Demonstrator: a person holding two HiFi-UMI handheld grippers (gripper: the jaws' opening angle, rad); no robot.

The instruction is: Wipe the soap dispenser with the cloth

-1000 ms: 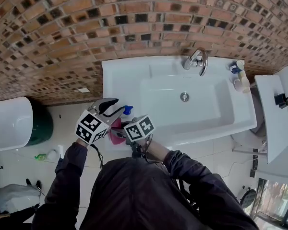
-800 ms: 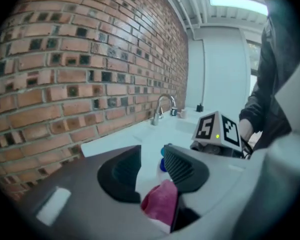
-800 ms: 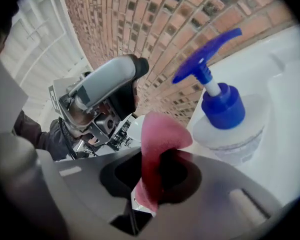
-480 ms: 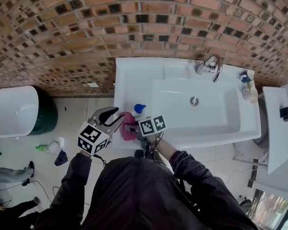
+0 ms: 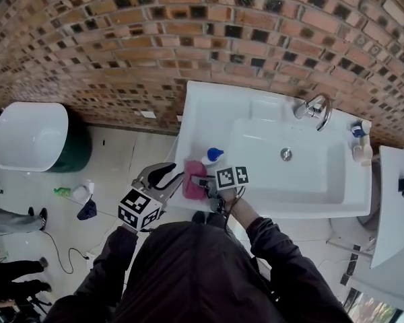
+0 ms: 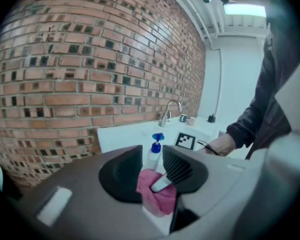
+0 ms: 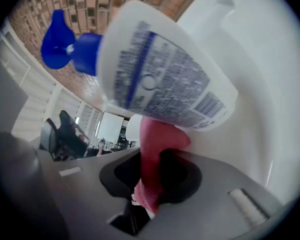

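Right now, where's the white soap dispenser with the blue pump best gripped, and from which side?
Likely the body of the white soap dispenser, below its blue pump, from the left: it stands upright and the pink cloth covers its near side.

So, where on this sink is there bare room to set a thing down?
Free: ledge between brick wall and soap dispenser; the basin. Crowded: front left corner, with dispenser and cloth; right end, with small bottles.
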